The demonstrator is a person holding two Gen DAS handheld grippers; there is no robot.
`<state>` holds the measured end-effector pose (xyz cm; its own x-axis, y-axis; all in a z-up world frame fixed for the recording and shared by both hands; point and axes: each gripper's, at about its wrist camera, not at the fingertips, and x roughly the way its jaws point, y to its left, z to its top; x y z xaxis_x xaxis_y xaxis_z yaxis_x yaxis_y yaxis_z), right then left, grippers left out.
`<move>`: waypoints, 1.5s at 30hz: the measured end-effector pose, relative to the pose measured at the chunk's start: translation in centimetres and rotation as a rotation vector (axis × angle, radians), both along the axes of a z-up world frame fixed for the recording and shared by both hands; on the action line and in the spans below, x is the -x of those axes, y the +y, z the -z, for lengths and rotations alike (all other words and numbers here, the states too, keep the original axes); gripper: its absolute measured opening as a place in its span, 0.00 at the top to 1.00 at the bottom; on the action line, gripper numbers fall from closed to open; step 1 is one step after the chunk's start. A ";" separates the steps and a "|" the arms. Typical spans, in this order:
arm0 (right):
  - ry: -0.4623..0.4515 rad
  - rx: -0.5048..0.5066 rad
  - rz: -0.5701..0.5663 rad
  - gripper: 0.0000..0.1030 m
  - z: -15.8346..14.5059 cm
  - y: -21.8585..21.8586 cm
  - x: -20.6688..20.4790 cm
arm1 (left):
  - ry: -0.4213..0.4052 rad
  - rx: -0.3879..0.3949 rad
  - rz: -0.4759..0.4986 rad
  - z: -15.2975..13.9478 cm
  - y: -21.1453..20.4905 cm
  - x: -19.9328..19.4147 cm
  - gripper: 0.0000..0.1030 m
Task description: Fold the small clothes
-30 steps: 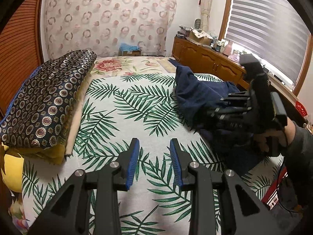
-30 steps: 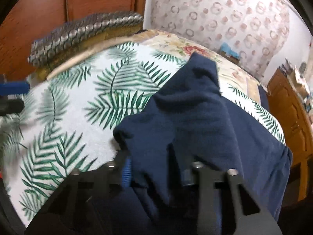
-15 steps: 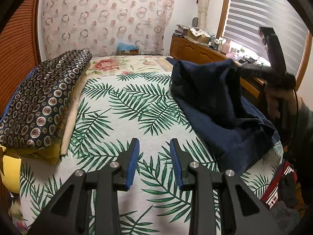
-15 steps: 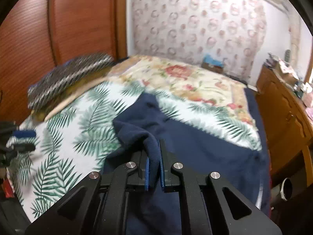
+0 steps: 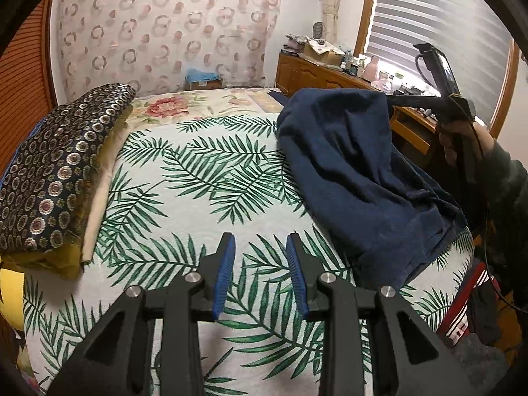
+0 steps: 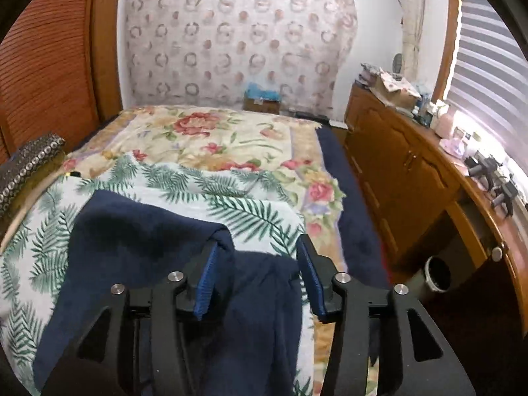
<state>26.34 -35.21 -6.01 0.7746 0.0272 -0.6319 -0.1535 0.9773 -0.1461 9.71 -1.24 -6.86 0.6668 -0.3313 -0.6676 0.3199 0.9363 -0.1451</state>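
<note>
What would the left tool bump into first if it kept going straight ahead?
Probably the palm-leaf bedspread. The left tool tilts down toward bare cover, its jaws open and empty. The navy garment lies off to its right, likely outside that line, though depth is hard to judge.

The garment [image 5: 356, 171] lies heaped on the bed [image 5: 204, 178], toward its right side. Across the bed from the garment, at the left edge, sits a stack of folded bedding [image 5: 56, 168]. To the right of the bed runs a cabinet [image 6: 396, 165]; beyond the bed's far end sits a box [image 5: 203, 81].
</note>
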 end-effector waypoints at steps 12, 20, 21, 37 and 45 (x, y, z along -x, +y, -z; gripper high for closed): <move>0.162 -0.051 -0.100 0.47 3.5 -0.4 1.3 | -0.002 -0.001 0.026 -0.1 -1.4 0.2 0.71; 0.158 -0.145 -0.143 0.47 4.1 1.2 1.1 | 0.001 0.000 0.038 0.1 -2.3 0.1 0.71; 0.173 -0.147 -0.133 0.47 4.7 1.4 0.4 | 0.002 -0.003 0.041 0.2 -2.3 0.1 0.71; 0.094 -0.172 -0.128 0.98 0.9 -2.0 0.5 | 0.020 0.014 0.090 0.7 -4.2 0.6 0.71; 0.051 -0.063 -0.007 0.83 0.3 -3.8 1.5 | 0.023 0.005 0.114 0.5 -5.3 0.6 0.71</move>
<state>24.85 -39.01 -6.27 0.7412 0.0734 -0.6673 -0.1657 0.9833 -0.0758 9.13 -6.57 -7.40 0.6091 -0.4080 -0.6801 0.4211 0.8930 -0.1587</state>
